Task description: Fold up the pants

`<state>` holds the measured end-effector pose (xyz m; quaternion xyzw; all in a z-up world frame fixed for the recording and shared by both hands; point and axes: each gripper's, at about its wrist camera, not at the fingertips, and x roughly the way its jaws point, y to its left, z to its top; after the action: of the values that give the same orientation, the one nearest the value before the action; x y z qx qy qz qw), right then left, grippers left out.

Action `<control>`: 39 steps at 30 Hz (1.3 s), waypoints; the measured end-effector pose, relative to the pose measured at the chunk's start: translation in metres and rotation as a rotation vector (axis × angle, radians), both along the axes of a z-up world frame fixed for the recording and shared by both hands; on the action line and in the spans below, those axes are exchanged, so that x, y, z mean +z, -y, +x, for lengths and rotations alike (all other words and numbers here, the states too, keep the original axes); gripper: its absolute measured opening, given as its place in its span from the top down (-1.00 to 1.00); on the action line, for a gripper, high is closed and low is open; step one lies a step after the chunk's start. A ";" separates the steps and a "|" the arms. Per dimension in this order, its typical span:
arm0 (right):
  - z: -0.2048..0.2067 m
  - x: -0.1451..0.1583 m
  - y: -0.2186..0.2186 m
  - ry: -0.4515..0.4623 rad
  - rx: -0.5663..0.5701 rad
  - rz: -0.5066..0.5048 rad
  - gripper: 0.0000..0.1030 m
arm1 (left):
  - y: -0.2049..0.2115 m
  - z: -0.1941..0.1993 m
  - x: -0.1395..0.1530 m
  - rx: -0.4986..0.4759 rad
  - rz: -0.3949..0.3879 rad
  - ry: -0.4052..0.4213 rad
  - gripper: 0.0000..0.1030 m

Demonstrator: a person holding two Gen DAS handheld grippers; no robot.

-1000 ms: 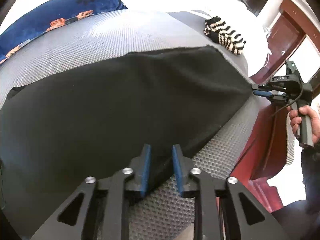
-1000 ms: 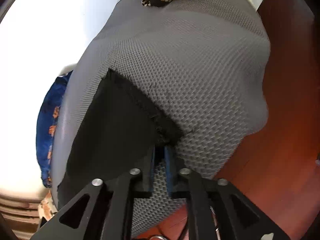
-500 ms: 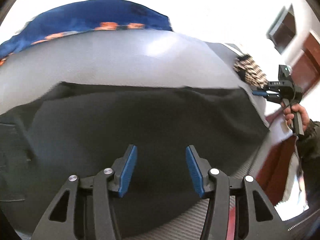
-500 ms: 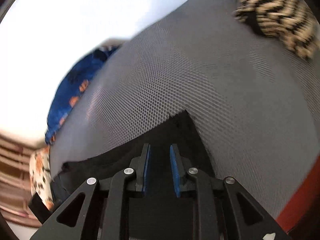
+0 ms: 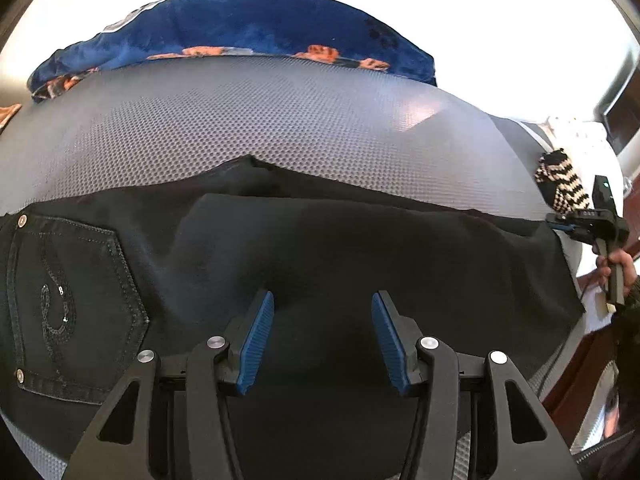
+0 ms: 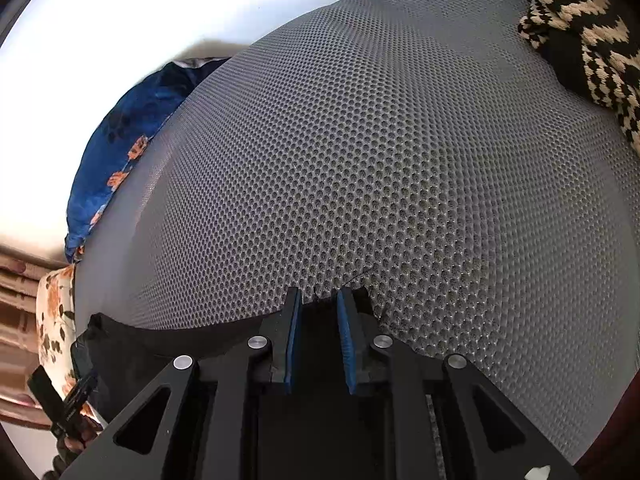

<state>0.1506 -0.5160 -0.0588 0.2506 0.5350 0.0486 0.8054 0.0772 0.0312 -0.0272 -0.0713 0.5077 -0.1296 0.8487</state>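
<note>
The black pants (image 5: 320, 256) lie spread across a grey honeycomb mat (image 5: 280, 128), folded over so that a back pocket (image 5: 68, 300) with stitched trim shows at the left. Above the middle of the cloth hovers the left gripper (image 5: 322, 312), its blue pads wide apart and holding nothing. Behind the mat sits a blue cushion (image 5: 240, 28) with orange print. At the far right, the right gripper (image 5: 560, 225) meets the pants' far corner, with a hand (image 5: 618, 266) on its handle and a black-and-cream knit (image 5: 560, 184) just beyond it. In the right wrist view its pads (image 6: 345, 336) stand a narrow gap apart with black cloth between them; it seems pinched, though the contact itself is hard to make out.
</note>
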 end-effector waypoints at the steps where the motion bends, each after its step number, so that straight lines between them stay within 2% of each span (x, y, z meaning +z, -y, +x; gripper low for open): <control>1: -0.002 0.000 0.001 0.005 0.016 0.011 0.62 | 0.000 0.001 -0.002 0.005 0.004 -0.006 -0.01; 5: -0.009 -0.003 -0.005 0.016 0.102 0.048 0.61 | 0.000 0.000 -0.006 0.008 0.005 -0.015 -0.01; 8: -0.013 -0.004 -0.003 0.035 0.071 0.057 0.73 | 0.000 0.000 -0.007 0.016 0.015 -0.015 -0.01; 10: -0.021 0.003 -0.009 0.068 0.054 0.008 0.88 | 0.000 0.002 -0.007 0.024 0.011 -0.012 -0.01; 14: -0.047 0.030 -0.020 0.174 -0.076 -0.119 0.93 | -0.004 0.004 -0.004 0.045 0.016 0.002 -0.01; 17: -0.059 0.038 -0.020 0.210 -0.147 -0.166 1.00 | -0.007 0.006 -0.002 0.060 0.012 0.016 -0.01; 20: -0.057 0.031 -0.007 0.188 -0.223 -0.222 1.00 | -0.010 0.006 -0.003 0.067 0.024 0.022 -0.01; 22: -0.055 0.020 0.003 0.163 -0.225 -0.152 0.97 | -0.012 0.005 -0.005 0.069 0.025 0.016 -0.01; 24: -0.057 0.014 0.008 0.131 -0.255 -0.123 0.84 | -0.014 0.004 -0.007 0.068 0.026 0.019 -0.01; 27: -0.065 0.016 0.006 0.105 -0.261 -0.095 0.82 | -0.016 0.005 -0.008 0.064 0.032 0.023 -0.01; 31: -0.069 0.041 -0.029 0.133 -0.165 -0.116 0.77 | -0.024 0.003 -0.005 0.060 0.020 0.041 -0.01; 34: -0.057 0.064 -0.087 0.153 0.023 -0.087 0.58 | -0.036 0.000 -0.001 0.072 0.014 0.064 -0.01; 37: -0.037 0.075 -0.154 0.158 0.204 -0.037 0.57 | -0.054 -0.005 0.003 0.095 0.015 0.080 -0.01; 39: -0.018 0.076 -0.211 0.155 0.342 0.031 0.57 | -0.069 -0.009 0.005 0.112 0.016 0.086 -0.01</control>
<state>0.1324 -0.3052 0.0176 0.1638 0.5055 0.2122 0.8201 0.0678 0.1005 -0.0222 -0.0870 0.4672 -0.0808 0.8762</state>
